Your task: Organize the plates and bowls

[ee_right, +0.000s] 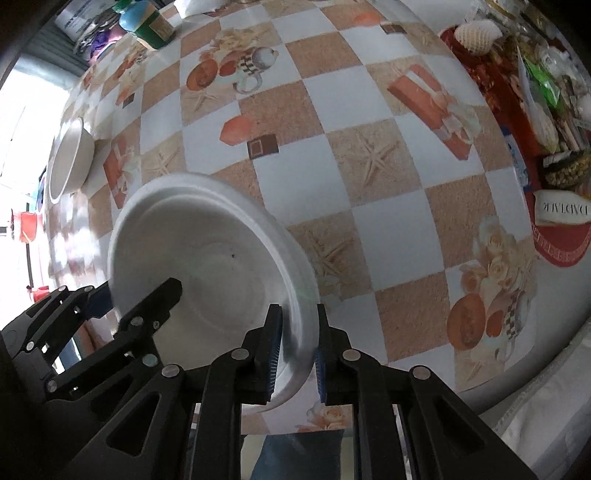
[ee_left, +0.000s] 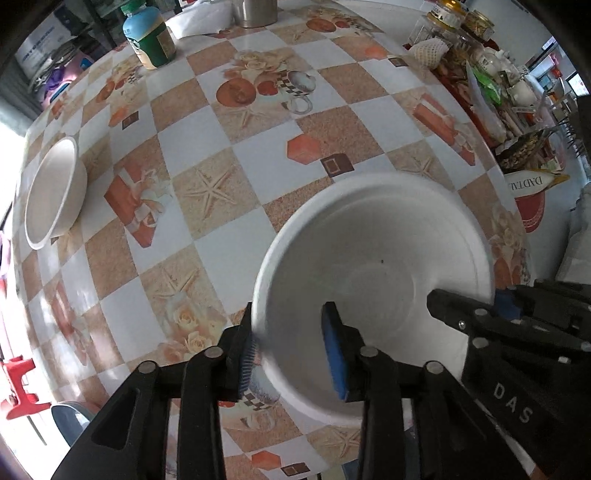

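A large white bowl (ee_left: 373,266) sits near the table's front edge; it also shows in the right wrist view (ee_right: 207,254). My left gripper (ee_left: 290,354) straddles its left rim, one finger outside and one inside, with a wide gap between the pads. My right gripper (ee_right: 297,350) is shut on the bowl's right rim, pads pressing both sides; it shows at the right in the left wrist view (ee_left: 495,306). A smaller white bowl (ee_left: 55,192) stands at the table's far left, also in the right wrist view (ee_right: 70,158).
The table (ee_left: 258,155) has a checkered cloth. A green-and-blue bottle (ee_left: 149,35) and a metal cup (ee_left: 255,13) stand at the back. Jars, packets and a red tray (ee_left: 491,92) crowd the right side. A red object (ee_left: 22,384) sits off the left edge.
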The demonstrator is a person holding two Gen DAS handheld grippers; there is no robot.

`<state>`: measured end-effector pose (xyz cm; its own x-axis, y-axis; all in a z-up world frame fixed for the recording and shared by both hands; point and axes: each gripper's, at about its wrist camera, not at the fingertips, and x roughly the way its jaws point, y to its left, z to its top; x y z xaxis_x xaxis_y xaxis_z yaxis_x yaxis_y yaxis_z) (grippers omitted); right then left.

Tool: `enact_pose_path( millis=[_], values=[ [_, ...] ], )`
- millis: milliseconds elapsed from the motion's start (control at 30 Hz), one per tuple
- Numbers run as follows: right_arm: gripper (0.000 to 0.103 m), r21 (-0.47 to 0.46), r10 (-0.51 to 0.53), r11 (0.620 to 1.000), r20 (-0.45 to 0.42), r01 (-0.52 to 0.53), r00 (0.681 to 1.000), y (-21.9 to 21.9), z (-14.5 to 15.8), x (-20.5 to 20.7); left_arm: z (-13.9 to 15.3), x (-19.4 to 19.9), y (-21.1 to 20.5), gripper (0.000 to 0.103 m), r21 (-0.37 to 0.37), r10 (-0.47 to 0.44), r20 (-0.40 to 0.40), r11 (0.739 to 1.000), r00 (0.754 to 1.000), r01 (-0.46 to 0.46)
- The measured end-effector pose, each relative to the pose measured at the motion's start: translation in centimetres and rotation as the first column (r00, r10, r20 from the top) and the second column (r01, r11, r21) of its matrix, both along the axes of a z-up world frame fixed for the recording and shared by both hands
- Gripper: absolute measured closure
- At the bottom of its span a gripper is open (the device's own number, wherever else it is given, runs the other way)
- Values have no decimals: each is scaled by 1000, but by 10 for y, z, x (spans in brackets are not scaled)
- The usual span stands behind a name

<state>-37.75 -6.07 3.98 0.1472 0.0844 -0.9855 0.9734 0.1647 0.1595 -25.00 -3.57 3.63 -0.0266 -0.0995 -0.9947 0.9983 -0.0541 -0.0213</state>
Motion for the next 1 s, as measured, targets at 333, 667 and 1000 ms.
enact_pose_path(
  millis=[333,667,1000],
  values=[
    [31,-64,7,998,-116,-14,993,-7,7,3,14,28,3,24,-40,66,1,997,998,-66],
    [30,-105,-29,994,-115,17,993,-19,17,17,15,76,5,22,-14,179,29,984,983,-178],
    [30,-89,2,996,-128,-14,992,-21,14,41,15,133,16,22,-14,295,69,955,953,-295]
  ],
)
